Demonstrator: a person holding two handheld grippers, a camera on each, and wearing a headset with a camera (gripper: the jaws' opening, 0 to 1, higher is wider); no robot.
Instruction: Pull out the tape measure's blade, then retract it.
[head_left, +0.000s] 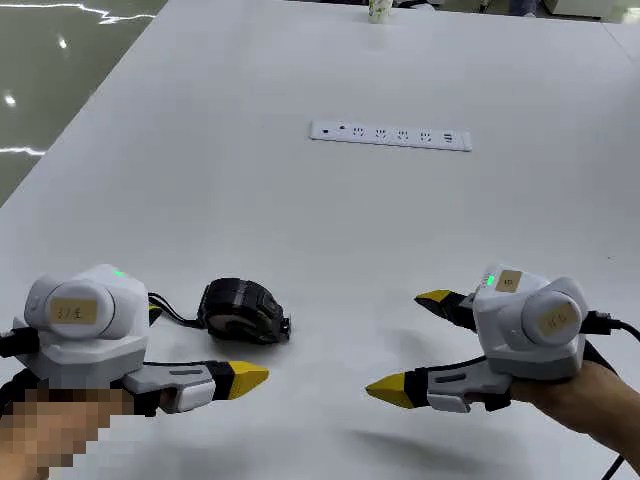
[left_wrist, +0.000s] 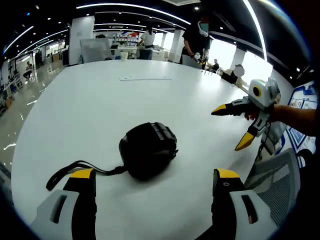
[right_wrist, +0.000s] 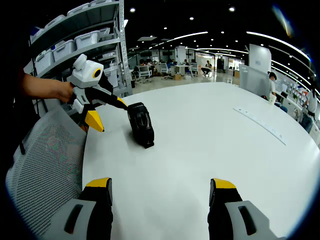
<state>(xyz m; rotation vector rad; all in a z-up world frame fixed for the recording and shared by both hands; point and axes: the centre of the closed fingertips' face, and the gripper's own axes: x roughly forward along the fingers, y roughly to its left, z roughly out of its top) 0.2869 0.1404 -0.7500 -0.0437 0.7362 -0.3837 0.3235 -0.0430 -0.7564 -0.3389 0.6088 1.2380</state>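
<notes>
A black, rubber-cased tape measure (head_left: 240, 310) lies on the white desk (head_left: 250, 200) just ahead of the left hand-held gripper (head_left: 203, 343), whose yellow-tipped jaws stand wide open and clear of it. Its black strap (left_wrist: 65, 172) trails toward one jaw. The right hand-held gripper (head_left: 406, 342), also open and empty, points at the tape measure from well apart.

matt black rubbery tape measure (head_left: 241, 310) on smooth white table (head_left: 300, 220).

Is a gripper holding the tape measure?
No, the tape measure lies on the table just ahead of the left gripper, jaws wide open.
</notes>
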